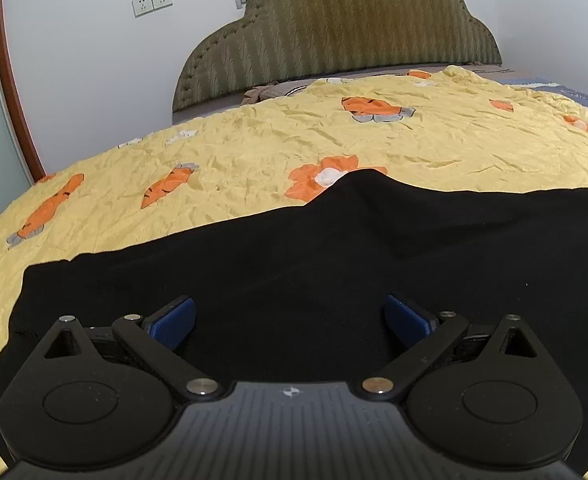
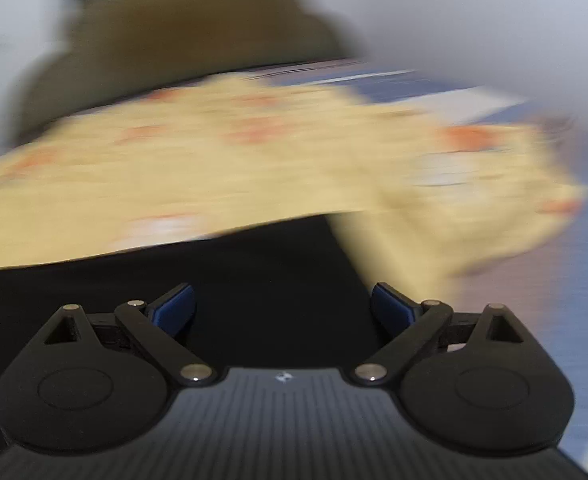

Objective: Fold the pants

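on the yellow bedspread [image 1: 254, 152], flat black pants [image 1: 294, 264]

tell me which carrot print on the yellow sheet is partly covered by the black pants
The orange carrot print with the white patch, right at the raised edge of the black pants in the left wrist view. The other carrots on the yellow sheet lie fully exposed, clear of the fabric.

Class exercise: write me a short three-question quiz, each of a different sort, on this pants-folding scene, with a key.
1. True or false: the left tongs are shut on the black pants.
2. Which print is on the yellow bedspread? A) stars B) carrots C) stripes
3. Fill in: the right tongs are open above the black ____.

Key: 1 false, they are open and hold nothing. 2 B. 3 pants.
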The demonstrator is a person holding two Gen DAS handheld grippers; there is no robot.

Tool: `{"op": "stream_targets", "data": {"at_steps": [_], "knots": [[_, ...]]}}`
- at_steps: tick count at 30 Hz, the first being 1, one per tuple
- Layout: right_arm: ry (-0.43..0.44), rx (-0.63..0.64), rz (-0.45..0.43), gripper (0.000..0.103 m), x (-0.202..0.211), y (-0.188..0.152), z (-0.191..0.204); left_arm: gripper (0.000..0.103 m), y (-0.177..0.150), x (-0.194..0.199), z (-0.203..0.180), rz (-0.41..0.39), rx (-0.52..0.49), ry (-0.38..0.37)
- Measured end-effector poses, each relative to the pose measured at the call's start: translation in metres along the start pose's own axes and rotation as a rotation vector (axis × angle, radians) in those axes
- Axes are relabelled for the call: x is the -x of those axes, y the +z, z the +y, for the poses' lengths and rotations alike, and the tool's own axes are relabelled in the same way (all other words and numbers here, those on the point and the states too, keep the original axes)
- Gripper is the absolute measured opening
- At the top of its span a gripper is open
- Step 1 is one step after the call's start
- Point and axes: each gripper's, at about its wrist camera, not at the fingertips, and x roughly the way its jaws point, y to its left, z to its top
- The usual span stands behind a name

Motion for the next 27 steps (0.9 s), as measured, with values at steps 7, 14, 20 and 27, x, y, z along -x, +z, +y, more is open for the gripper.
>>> {"op": "stream_targets", "data": {"at_steps": [7, 14, 20, 27], "knots": [[0.285, -0.797, -0.021, 0.094, 0.010, -0.035, -0.122, 0.102, 0.000, -0.002, 0.002, 0.009, 0.021, -0.009], [0.427, -0.870, 0.018, 0.103, 0.003, -0.062, -0.112, 0.102, 0.000, -0.001, 0.002, 0.007, 0.018, -0.007], [0.556, -0.927, 0.016, 0.103, 0.007, -0.051, -0.100, 0.102, 0.000, -0.001, 0.002, 0.008, 0.020, -0.008], [0.602, -0.865, 0.016, 0.103, 0.007, -0.033, -0.087, 0.102, 0.000, -0.001, 0.002, 0.009, 0.022, -0.009]]}}
